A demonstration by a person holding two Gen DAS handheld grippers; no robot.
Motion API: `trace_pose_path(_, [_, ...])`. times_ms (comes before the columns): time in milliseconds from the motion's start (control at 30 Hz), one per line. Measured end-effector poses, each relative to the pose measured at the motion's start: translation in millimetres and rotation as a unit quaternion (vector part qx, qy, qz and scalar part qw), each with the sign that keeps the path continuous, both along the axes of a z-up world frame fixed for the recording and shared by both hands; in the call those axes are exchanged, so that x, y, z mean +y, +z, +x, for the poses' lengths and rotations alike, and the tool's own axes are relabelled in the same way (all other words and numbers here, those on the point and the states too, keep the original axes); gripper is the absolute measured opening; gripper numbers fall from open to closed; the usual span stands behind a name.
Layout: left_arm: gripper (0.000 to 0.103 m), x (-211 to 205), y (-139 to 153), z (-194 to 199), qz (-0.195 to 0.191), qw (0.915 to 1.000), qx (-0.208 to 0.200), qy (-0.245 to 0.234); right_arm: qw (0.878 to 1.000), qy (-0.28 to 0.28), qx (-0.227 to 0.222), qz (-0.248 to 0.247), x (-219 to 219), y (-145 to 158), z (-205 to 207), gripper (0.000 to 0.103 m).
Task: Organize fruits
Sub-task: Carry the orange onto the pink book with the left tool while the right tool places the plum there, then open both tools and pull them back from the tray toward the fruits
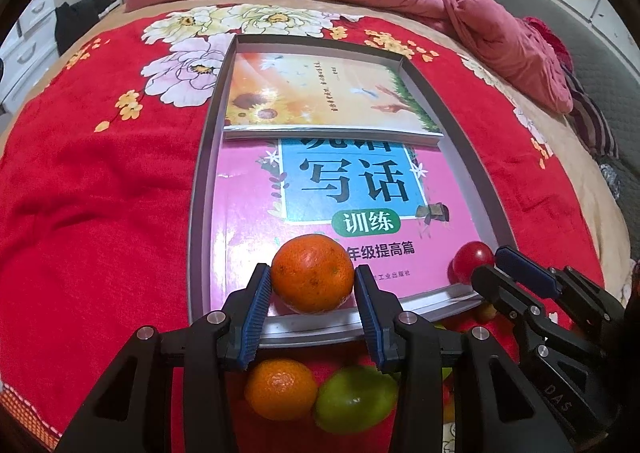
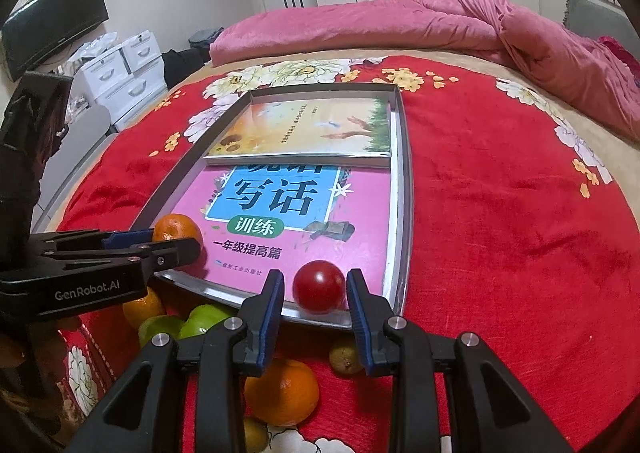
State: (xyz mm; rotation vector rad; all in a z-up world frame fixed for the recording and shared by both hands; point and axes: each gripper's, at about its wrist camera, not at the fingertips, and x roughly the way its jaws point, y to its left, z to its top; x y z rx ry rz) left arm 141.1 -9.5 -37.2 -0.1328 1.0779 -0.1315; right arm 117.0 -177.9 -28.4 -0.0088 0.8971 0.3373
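Note:
A grey tray (image 1: 200, 189) lies on the red bed cover and holds two books. My left gripper (image 1: 313, 281) has its blue pads against both sides of an orange mandarin (image 1: 313, 273) over the tray's near edge; the mandarin also shows in the right wrist view (image 2: 176, 227). My right gripper (image 2: 316, 291) is open around a red tomato (image 2: 319, 286) resting in the tray's near right corner, with small gaps on both sides. Loose fruit lies on the cover before the tray: an orange (image 1: 280, 389), a green fruit (image 1: 354, 399), another orange (image 2: 282, 393).
A pink book (image 1: 248, 213) and a sunflower book (image 1: 320, 93) fill the tray floor. A rumpled pink quilt (image 1: 480, 13) lies along the far and right side of the bed. White drawers (image 2: 120, 73) and a dark screen (image 2: 56, 21) stand at the left.

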Motion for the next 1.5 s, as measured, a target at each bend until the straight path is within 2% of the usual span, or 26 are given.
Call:
trace_pose_path(167, [0.050, -0.8, 3.1, -1.8, -0.003, 1.0000, -0.005, -0.002, 1.000, -0.002, -0.006, 0.009, -1.5, 3.4, -0.7, 0.039])
trace_pose_path(400, [0.052, 1.2, 6.7, -5.6, -0.011, 0.9999, -0.008, -0.001, 1.000, 0.002, -0.026, 0.015, -2.2, 11.3, -4.8, 0.048])
trace_pose_path(467, [0.056, 1.6, 8.6, -6.5, -0.011, 0.9999, -0.010, -0.001, 0.999, 0.002, -0.031, 0.017, -3.0, 13.5, -5.3, 0.049])
trace_pose_path(600, [0.057, 2.2, 13.3, -9.5, -0.015, 0.9998, -0.016, -0.002, 0.999, 0.002, -0.037, 0.018, -3.5, 16.5, -6.8, 0.051])
trace_pose_path(700, [0.058, 2.3, 17.4, -11.4, -0.017, 0.9997, -0.020, -0.003, 0.999, 0.002, -0.042, 0.020, -4.3, 18.6, -7.8, 0.056])
trace_pose_path(767, [0.062, 2.7, 21.2, -13.1, -0.018, 0.9996, -0.023, -0.002, 0.999, 0.003, -0.046, 0.021, -4.3, 20.1, -8.6, 0.057])
trace_pose_path(900, [0.065, 3.7, 29.8, -16.1, -0.020, 0.9993, -0.033, -0.001, 0.998, 0.003, -0.052, 0.022, -5.3, 22.6, -11.9, 0.060])
trace_pose_path(967, [0.070, 5.1, 34.4, -17.7, -0.019, 0.9991, -0.038, 0.002, 0.998, 0.003, -0.056, 0.024, -6.2, 24.5, -13.2, 0.066])
trace_pose_path(1067, [0.075, 8.5, 40.0, -19.4, -0.021, 0.9988, -0.043, 0.011, 0.998, 0.001, -0.062, 0.026, -7.2, 27.4, -15.3, 0.067])
trace_pose_path(1500, [0.079, 21.3, 53.2, -26.6, -0.020, 0.9977, -0.057, 0.032, 0.997, -0.009, -0.075, 0.032, -14.1, 33.7, -20.8, 0.077])
